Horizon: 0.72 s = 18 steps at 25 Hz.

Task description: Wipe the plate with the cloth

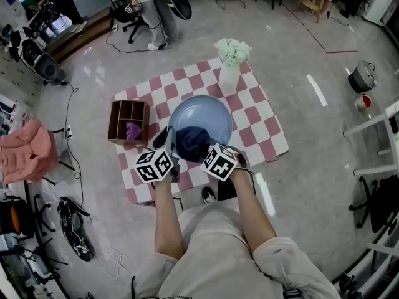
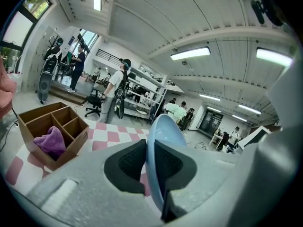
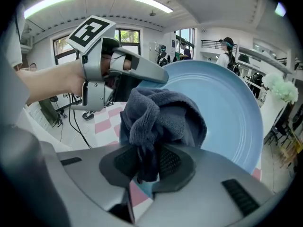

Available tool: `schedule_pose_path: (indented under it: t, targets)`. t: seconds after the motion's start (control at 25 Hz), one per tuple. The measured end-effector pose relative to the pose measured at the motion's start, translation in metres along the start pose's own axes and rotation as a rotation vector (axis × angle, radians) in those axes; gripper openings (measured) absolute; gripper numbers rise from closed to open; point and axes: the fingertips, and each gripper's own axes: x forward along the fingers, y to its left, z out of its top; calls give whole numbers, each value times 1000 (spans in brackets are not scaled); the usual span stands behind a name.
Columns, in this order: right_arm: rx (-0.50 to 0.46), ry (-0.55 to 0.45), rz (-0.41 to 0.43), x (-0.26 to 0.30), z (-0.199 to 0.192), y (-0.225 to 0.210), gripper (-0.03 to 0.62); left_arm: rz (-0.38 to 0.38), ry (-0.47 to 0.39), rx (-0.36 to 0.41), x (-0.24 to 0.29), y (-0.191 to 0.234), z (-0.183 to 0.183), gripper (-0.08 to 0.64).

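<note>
A pale blue plate (image 1: 201, 118) is held tilted above the pink-and-white checked table (image 1: 262, 120). My left gripper (image 1: 167, 143) is shut on the plate's near-left rim; in the left gripper view the rim (image 2: 158, 150) runs edge-on between the jaws of the left gripper (image 2: 149, 167). A dark blue cloth (image 1: 191, 142) lies bunched against the plate's near face. My right gripper (image 1: 215, 149) is shut on it. In the right gripper view the cloth (image 3: 161, 119) hangs between the jaws of the right gripper (image 3: 147, 164) against the plate (image 3: 227, 112), with the left gripper (image 3: 118, 72) holding the rim at the upper left.
A brown wooden divided box (image 1: 128, 122) with a purple cloth (image 2: 49, 142) stands at the table's left edge. A white vase of pale flowers (image 1: 230, 64) stands at the far side. People and office chairs (image 1: 134, 11) occupy the floor beyond. A pink garment (image 1: 25, 151) lies at left.
</note>
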Motion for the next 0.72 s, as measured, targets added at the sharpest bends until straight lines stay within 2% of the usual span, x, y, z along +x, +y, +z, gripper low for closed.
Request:
schedule_pose_path:
  t: [0.2, 0.48, 0.72]
  targets:
    - [2, -54, -18, -2, 18, 0, 74, -30, 24, 27, 0, -14, -5, 35]
    - [67, -145, -66, -3, 30, -13, 74, -55, 35, 47, -3, -19, -8, 37]
    - [174, -221, -146, -8, 36, -35, 74, -62, 29, 59, -8, -18, -3, 38]
